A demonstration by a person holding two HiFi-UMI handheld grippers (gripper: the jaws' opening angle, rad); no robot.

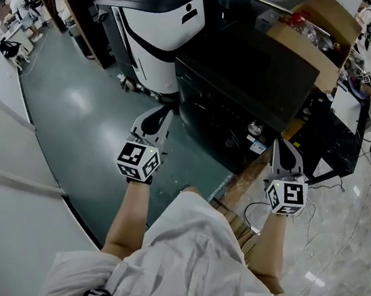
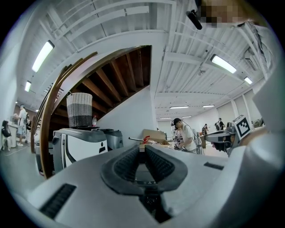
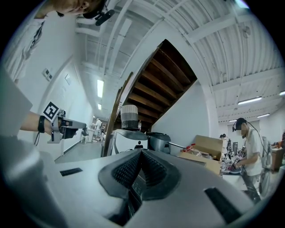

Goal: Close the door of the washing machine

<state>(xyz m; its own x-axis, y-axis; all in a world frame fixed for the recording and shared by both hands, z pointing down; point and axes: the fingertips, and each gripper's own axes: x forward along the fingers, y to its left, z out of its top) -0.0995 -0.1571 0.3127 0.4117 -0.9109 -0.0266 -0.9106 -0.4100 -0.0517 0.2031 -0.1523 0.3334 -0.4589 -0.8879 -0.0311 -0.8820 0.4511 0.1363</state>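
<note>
The left gripper [image 1: 165,112] and the right gripper [image 1: 279,145] both have their jaws pressed together on nothing. They aim level over the dark washing machine [image 1: 242,83] just ahead of and below the tips. I take that box for the machine, and its door I cannot make out. Closed tips could skid off so glossy a face, or land on a panel instead of the door. A box [image 1: 311,31] crowds beyond the right jaws, a white machine [image 1: 161,38] beyond the left. Left of the left jaws lies smooth green floor [image 1: 75,101]. Right of the right jaws are pale tiles [image 1: 349,228] with loose cables [image 1: 324,185], and stairs [image 3: 164,84] rise overhead.
</note>
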